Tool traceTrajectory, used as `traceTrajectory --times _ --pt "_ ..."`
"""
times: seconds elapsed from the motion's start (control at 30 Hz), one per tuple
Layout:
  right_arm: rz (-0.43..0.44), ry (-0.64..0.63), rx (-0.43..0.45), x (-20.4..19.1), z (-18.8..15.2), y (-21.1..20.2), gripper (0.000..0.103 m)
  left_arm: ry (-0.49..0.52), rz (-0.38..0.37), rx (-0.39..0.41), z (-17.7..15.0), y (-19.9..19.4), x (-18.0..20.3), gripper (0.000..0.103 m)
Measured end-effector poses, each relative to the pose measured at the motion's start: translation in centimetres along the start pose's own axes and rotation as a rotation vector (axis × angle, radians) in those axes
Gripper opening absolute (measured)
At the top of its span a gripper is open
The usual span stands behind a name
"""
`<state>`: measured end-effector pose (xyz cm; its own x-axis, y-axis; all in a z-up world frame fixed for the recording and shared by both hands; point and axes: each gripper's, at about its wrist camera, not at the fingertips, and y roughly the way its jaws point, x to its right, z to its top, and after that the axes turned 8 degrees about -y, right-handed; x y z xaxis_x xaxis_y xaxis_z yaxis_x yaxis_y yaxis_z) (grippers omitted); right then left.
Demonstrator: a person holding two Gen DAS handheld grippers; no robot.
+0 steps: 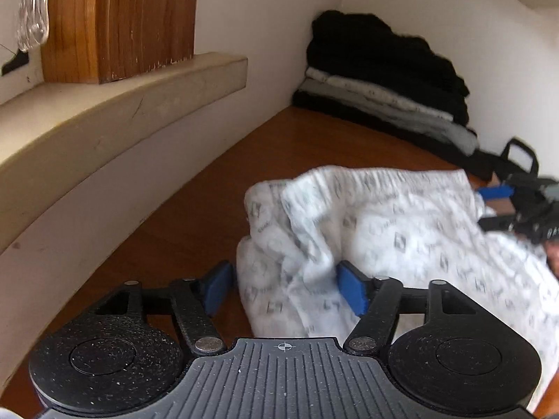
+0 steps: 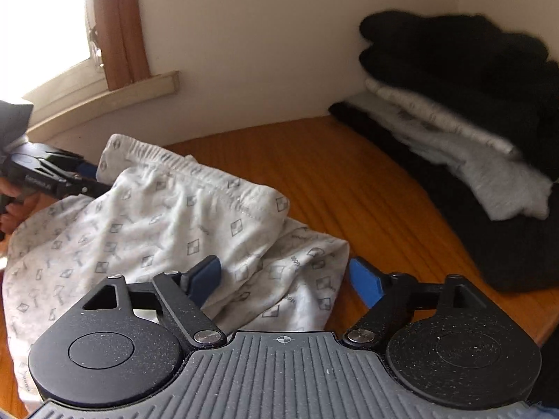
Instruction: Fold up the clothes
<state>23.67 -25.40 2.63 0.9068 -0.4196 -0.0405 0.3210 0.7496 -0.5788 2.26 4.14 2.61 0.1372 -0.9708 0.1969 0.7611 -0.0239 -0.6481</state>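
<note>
Two views, one white patterned garment in hand.

Left wrist view: the white garment (image 1: 384, 237) lay rumpled on the wooden surface (image 1: 195, 209), waistband away from the camera, partly doubled over itself. The left hand-held gripper (image 1: 286, 288) stood with its jaws apart, a bunched fold of the cloth between the blue pads (image 1: 353, 291) but not pinched. The right hand-held gripper (image 1: 503, 206) showed at the far edge of the cloth; blur hid whether it was clenched. A stack of folded clothes (image 1: 384, 80), black and grey, sat in the corner against the wall, well apart.

Right wrist view: the garment (image 2: 157, 209) lay just ahead, one corner reaching between the spread jaws of the right hand-held gripper (image 2: 286, 279), released. The left hand-held gripper (image 2: 73, 178) met the waistband end, with a hand (image 2: 14, 206) behind it. The stack (image 2: 471, 132) stood to the right.

Progress, by judgement: several pieces lay folded; this one was loosely doubled, creased, not yet a tidy fold.
</note>
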Motion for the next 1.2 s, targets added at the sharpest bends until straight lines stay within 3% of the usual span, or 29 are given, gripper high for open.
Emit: traceTrajectory --times 0.1,0.13,0.17,0.2,0.23,0.33,0.37,0.43,0.6,0.83,0.97,1.1,1.2 --pt "0.031 -0.014 0.003 0.2 0.2 0.3 0.079 -0.030 -0.026 -0.011 0.6 1.1 -0.8 0.072" --pt "0.049 -0.016 0.010 0.2 0.3 0.3 0.068 -0.040 -0.035 -0.015 0.8 1.5 -1.1 0.069" --pt "0.068 -0.019 0.016 0.2 0.3 0.4 0.061 -0.050 -0.043 -0.018 1.0 1.8 -1.4 0.063" --pt "0.098 -0.007 0.018 0.2 0.3 0.4 0.042 -0.057 -0.055 -0.019 1.1 2.0 -1.4 0.054" --pt "0.131 0.007 0.019 0.2 0.4 0.4 0.033 -0.063 -0.068 -0.020 1.2 2.2 -1.4 0.051" --pt "0.159 0.026 0.027 0.1 0.4 0.5 0.022 -0.083 -0.104 -0.021 1.5 2.7 -1.3 0.027" --pt "0.165 0.040 0.037 0.2 0.2 0.4 0.021 -0.070 -0.105 -0.010 1.5 2.6 -0.9 0.020" --pt "0.156 0.028 0.068 -0.1 0.2 0.0 0.017 -0.050 -0.103 0.022 1.6 2.2 -0.2 0.015" --pt "0.109 -0.037 0.188 -0.7 1.5 -3.5 0.014 -0.001 -0.134 0.125 3.2 -0.9 2.1 0.012" --pt "0.016 -0.146 0.374 -0.6 5.4 -9.5 0.013 0.075 -0.153 0.331 7.3 -5.0 6.7 0.011" --pt "-0.046 -0.198 0.481 0.2 7.9 -12.8 0.012 0.105 -0.156 0.429 12.6 -5.1 9.3 0.011" --pt "-0.122 -0.161 0.573 5.4 11.5 -14.7 0.012 0.136 -0.150 0.492 20.5 -3.1 12.4 0.010" --pt "-0.166 -0.097 0.617 10.6 14.2 -15.3 0.012 0.166 -0.139 0.506 27.4 0.5 15.4 0.010"
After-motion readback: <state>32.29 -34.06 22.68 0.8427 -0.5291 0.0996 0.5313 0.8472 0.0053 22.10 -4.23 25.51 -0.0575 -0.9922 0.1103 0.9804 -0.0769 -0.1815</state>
